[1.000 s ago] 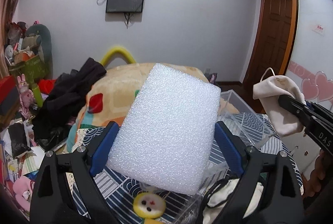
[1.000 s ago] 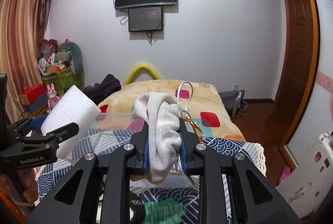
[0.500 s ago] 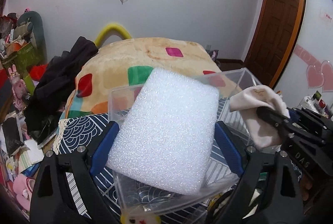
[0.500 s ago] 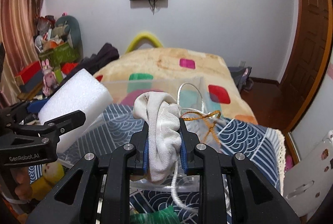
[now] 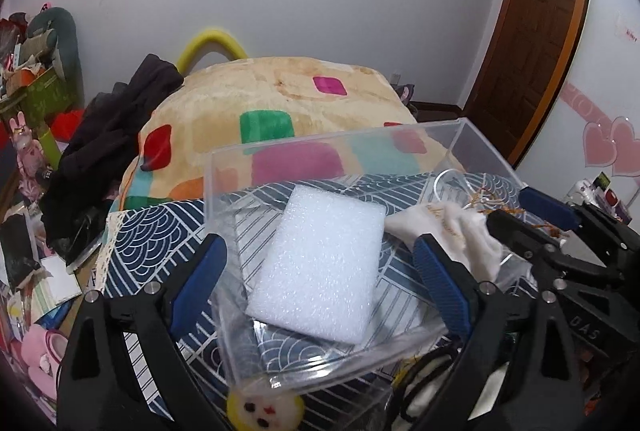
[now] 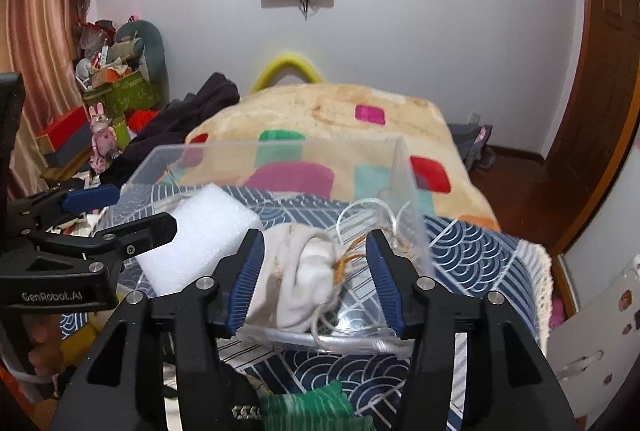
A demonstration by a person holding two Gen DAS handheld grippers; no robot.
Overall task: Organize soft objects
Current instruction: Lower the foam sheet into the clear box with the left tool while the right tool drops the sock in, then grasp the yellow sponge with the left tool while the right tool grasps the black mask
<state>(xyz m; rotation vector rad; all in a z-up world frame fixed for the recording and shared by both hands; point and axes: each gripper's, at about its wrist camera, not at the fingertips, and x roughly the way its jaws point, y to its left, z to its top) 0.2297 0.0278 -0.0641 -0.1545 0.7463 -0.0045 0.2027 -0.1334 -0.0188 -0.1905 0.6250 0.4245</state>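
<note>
A white foam block point(image 5: 320, 267) lies inside a clear plastic box point(image 5: 328, 147). My left gripper point(image 5: 320, 271) is open, its blue pads on either side of the block without touching it. A cream drawstring pouch point(image 6: 308, 271) lies in the same box point(image 6: 412, 191) to the right of the foam point(image 6: 200, 235). My right gripper point(image 6: 314, 275) is open around the pouch. The pouch also shows in the left wrist view point(image 5: 452, 235), with the right gripper point(image 5: 536, 231) over it.
The box stands on a blue patterned cloth point(image 6: 480, 251) in front of a cream blanket with coloured squares point(image 5: 280, 99). A yellow plush toy point(image 5: 264, 411) lies by the box's near edge. A green knitted item point(image 6: 308, 407) lies below my right gripper. Dark clothes point(image 5: 108, 139) are piled at left.
Both grippers have come down over the box and opened. The foam block and the pouch have been let go and now lie inside it.
</note>
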